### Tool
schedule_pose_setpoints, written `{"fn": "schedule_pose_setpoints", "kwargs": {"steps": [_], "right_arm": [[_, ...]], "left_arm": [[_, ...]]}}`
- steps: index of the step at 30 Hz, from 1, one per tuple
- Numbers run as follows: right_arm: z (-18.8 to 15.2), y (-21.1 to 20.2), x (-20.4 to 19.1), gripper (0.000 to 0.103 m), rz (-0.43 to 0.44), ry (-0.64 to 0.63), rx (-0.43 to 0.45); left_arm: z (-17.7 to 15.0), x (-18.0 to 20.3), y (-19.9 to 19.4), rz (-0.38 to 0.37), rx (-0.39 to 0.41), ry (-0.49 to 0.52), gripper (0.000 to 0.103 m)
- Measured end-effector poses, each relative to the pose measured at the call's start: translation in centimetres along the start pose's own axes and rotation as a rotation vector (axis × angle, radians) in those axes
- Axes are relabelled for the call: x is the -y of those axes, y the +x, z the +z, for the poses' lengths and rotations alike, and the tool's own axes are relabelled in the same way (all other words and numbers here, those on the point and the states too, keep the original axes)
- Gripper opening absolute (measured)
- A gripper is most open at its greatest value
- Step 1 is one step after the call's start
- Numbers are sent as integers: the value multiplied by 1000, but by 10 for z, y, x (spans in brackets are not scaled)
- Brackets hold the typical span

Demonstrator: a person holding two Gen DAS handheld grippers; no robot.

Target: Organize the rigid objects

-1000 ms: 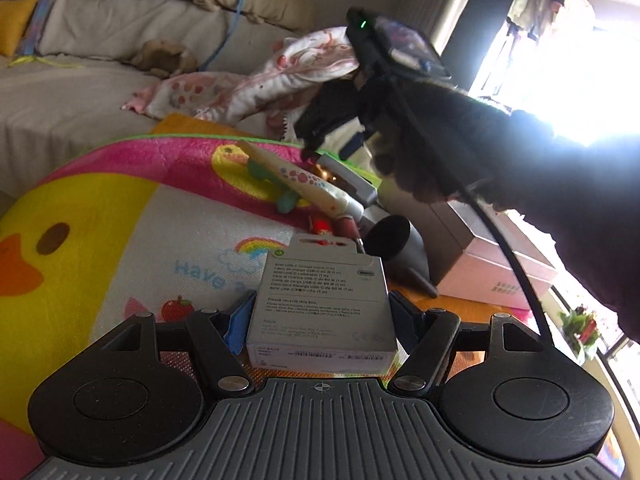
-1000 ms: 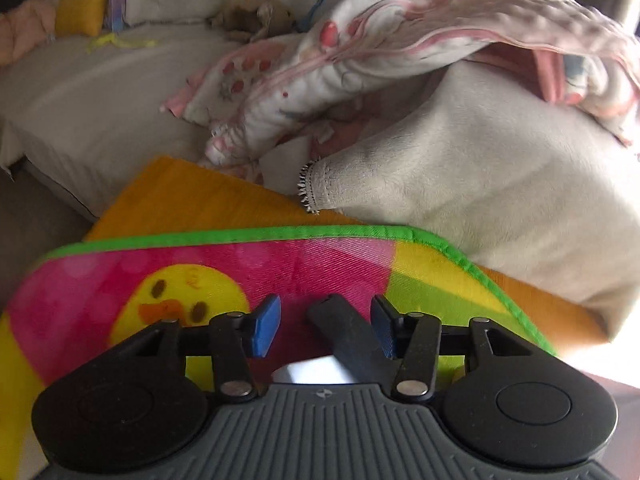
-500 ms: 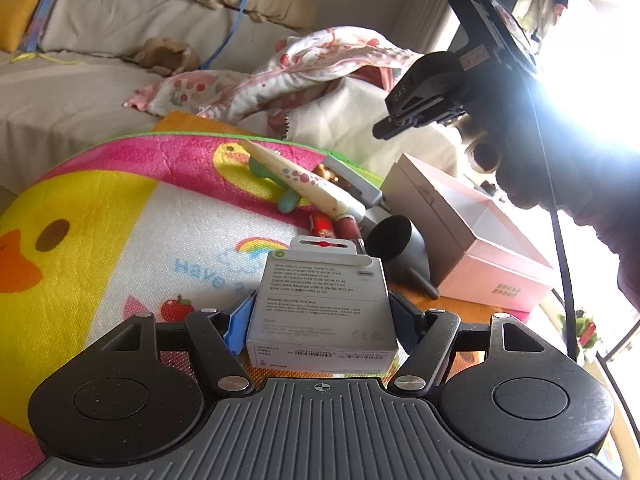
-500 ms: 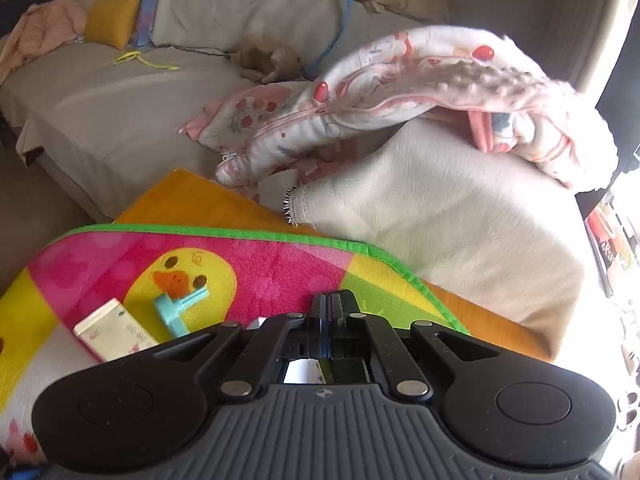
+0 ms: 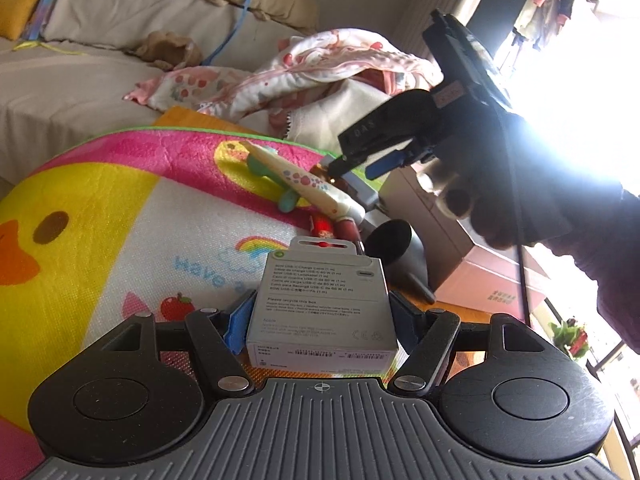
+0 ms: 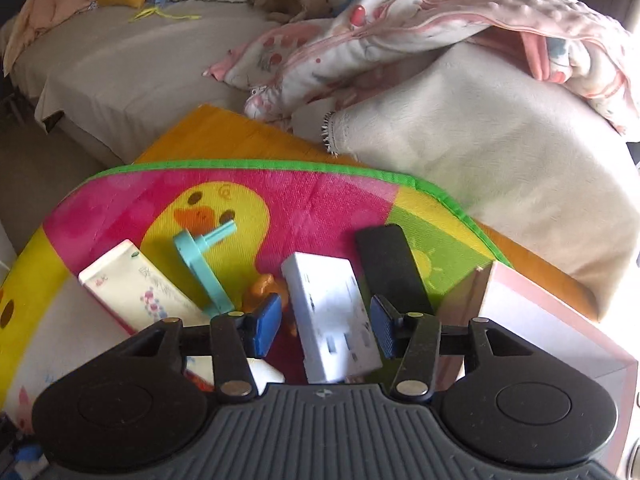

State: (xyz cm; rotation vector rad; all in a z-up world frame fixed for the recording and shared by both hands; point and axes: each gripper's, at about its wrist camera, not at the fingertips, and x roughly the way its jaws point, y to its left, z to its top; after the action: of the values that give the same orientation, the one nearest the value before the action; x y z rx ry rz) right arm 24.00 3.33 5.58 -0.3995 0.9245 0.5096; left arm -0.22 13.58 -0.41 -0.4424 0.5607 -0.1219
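Note:
My left gripper point(image 5: 320, 316) is shut on a grey cable box point(image 5: 320, 304) and holds it over the duck play mat point(image 5: 100, 216). My right gripper point(image 6: 324, 326) is open, its jaws on either side of a white power strip point(image 6: 330, 316) lying on the mat; it also shows in the left wrist view point(image 5: 360, 162), hovering over the pile. Beside the strip lie a black flat object point(image 6: 390, 264), a cream patterned tube point(image 6: 136, 288) and a teal plastic piece point(image 6: 200, 264). A pink open box point(image 6: 552, 320) stands at the right.
A dark cone-shaped object point(image 5: 400, 248) and small red items point(image 5: 324, 226) lie by the pink box point(image 5: 480, 264). A sofa point(image 6: 140, 64) with a pink blanket point(image 6: 440, 28) runs behind the mat. Bright window glare fills the right of the left wrist view.
My right gripper has opened and come down over the white power strip. My left gripper has kept still with the cable box.

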Motion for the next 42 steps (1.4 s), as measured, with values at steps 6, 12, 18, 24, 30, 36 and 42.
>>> {"fn": "schedule_pose_setpoints", "kwargs": {"steps": [6,12,18,24,30,36,42], "right_arm": [[0,-3,4,18,28,32,-11],[-34,-53,10,0,162,51,6],[-60,-80,9,8,152,-10,34],[-38,-50,15,39,97,128,65],[14,17,29,56,66,289,-8],[2,31,21,43,162,287,-99],[-70,-21,-17,42,235,91,-95]], "left_arm": [[0,-2,-1,-8,1,-11,74],[1,-3,0,-12,1,-19,74],[-1,-2,0,1,2,-1,74],[-1,-1,-1,0,6,-7,74],[-1,-4,-7,13,45,-30,74],[6,-28,-15,6,55,-159,74],[16,-50,-18,28,79,-252,74]]}}
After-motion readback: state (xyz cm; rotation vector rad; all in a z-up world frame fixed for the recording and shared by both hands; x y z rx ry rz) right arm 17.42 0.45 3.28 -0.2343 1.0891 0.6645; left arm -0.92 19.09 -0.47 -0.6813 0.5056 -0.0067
